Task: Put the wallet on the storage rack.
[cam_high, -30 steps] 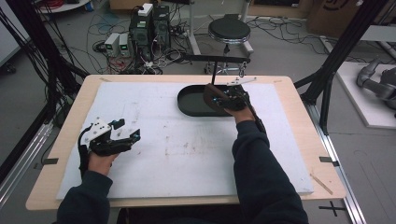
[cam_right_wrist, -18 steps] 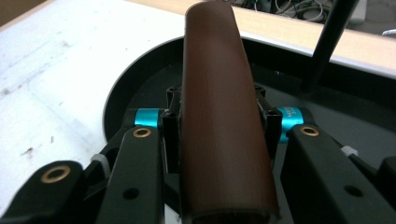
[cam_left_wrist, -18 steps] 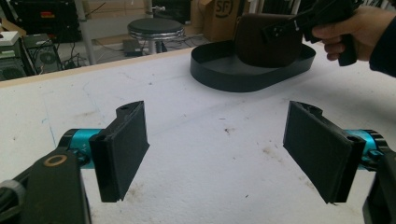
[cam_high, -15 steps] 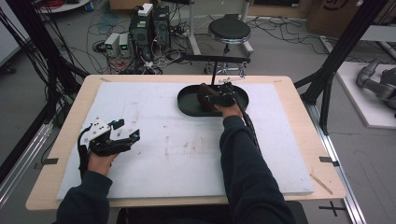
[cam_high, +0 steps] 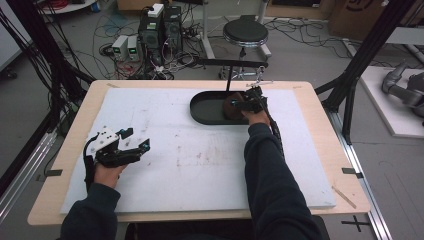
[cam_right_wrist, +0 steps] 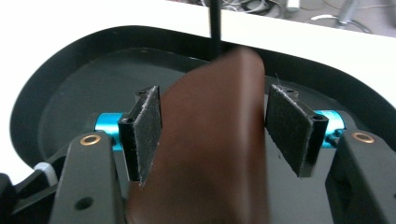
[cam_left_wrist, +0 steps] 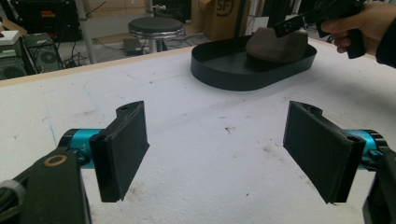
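High view: a person sits at a white-covered table [cam_high: 165,150], a hand-held gripper in each hand. The right gripper [cam_high: 243,104] reaches over a black oval tray [cam_high: 202,107] at the far side, where a brown rounded object [cam_high: 231,106], possibly a loaf or a stone, sits at the tray's right end.

Right gripper view: the brown object [cam_right_wrist: 210,140] stands between the two black pads [cam_right_wrist: 144,135], blurred. The jaws have just been opening; a gap shows on the right, while the left pad sits at its edge, contact unclear. This looks like a release, setting the object down inside the tray so the walls contain it.

Left gripper view: the left gripper [cam_left_wrist: 224,158] is spread wide with nothing between its pads, low over bare table, apparently parked well away so the right hand can work unobstructed.
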Motion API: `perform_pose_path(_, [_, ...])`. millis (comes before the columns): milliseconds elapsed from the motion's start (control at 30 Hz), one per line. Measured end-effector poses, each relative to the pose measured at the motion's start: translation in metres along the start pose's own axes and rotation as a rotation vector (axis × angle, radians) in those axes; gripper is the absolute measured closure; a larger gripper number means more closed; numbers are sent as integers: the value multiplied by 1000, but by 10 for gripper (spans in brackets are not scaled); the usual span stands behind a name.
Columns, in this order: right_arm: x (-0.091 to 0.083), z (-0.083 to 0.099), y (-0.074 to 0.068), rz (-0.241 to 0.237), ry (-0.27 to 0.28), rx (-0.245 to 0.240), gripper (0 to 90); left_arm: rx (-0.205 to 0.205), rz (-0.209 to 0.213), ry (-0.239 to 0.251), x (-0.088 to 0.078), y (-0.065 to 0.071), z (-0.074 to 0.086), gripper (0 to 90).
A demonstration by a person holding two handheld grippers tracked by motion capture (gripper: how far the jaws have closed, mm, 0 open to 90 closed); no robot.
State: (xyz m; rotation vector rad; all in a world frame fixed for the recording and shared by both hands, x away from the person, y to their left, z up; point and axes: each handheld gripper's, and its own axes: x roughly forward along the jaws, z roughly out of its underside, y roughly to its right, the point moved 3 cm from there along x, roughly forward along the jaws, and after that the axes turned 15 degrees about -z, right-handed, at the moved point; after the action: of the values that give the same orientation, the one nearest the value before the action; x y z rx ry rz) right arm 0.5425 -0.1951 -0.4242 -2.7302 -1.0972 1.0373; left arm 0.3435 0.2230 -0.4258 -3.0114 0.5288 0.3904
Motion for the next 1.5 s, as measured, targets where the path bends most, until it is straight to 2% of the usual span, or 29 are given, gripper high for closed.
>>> perform_pose_path(233, [-22,-3,7,30,21,-10,373,0,0,1,0,0,0,217])
perform_pose_path(367, [-34,-4,5,8,26,-21,373,-3,3,4,-1,0,0,218])
perform_pose_path(400, [-43,-3,2,-13,18,-41,372,-7,5,5,-1,0,0,217])
perform_pose_path(467, [-54,-2,-1,-19,26,-84,375,-7,4,6,-1,-1,0,217])
perform_pose_path(500, [-60,0,-4,-19,50,-121,397,-13,2,10,-2,-1,-1,217])
perform_pose_path(533, [-60,0,-4,-19,50,-121,397,-13,2,10,-2,-1,-1,217])
perform_pose_path(567, [-65,3,-6,-25,55,-150,402,-11,5,11,-2,0,-1,217])
perform_pose_path(667, [-79,8,-7,-43,21,-149,352,-11,13,10,-1,1,-1,217])
perform_pose_path(700, [-89,13,-10,-42,58,-186,352,-10,14,9,-1,2,-1,217])
perform_pose_path(733, [-93,15,-11,-44,63,-196,349,-11,19,7,-1,2,-1,217])
perform_pose_path(800, [-99,21,-12,-50,34,-178,289,-12,10,6,0,2,-1,214])
perform_pose_path(867, [-102,23,-13,-57,19,-166,274,-15,4,2,0,0,0,209])
perform_pose_path(900, [-108,31,-18,-52,27,-197,272,-19,2,5,0,0,0,205])
perform_pose_path(933, [-108,31,-18,-52,27,-197,272,-19,2,5,0,0,0,205])
perform_pose_path(967, [-114,42,-24,-57,34,-235,264,-23,3,5,1,-1,0,199])
perform_pose_path(1000, [-116,47,-26,-54,27,-242,244,-23,3,7,1,-1,0,199])
perform_pose_path(1033, [-116,47,-26,-54,27,-242,244,-28,-1,5,1,-2,0,199])
perform_pose_path(1100, [-121,60,-29,-48,34,-248,219,-28,-3,4,2,-2,0,199])
perform_pose_path(1133, [-126,72,-31,-43,39,-254,210,-27,-5,3,2,-2,0,199])
perform_pose_path(1167, [-126,72,-31,-43,39,-254,210,-27,-7,3,2,-2,0,199])
perform_pose_path(1233, [-135,85,-31,-17,50,-267,207,-29,-12,7,2,-2,0,198])
perform_pose_path(1333, [-140,92,-33,-5,63,-264,206,-27,-18,12,2,-2,-1,199])
perform_pose_path(1367, [-145,98,-34,4,71,-282,202,-26,-18,13,2,-2,-1,199])
perform_pose_path(1500, [-151,107,-35,14,86,-274,202,-24,-19,21,1,-2,-2,199])
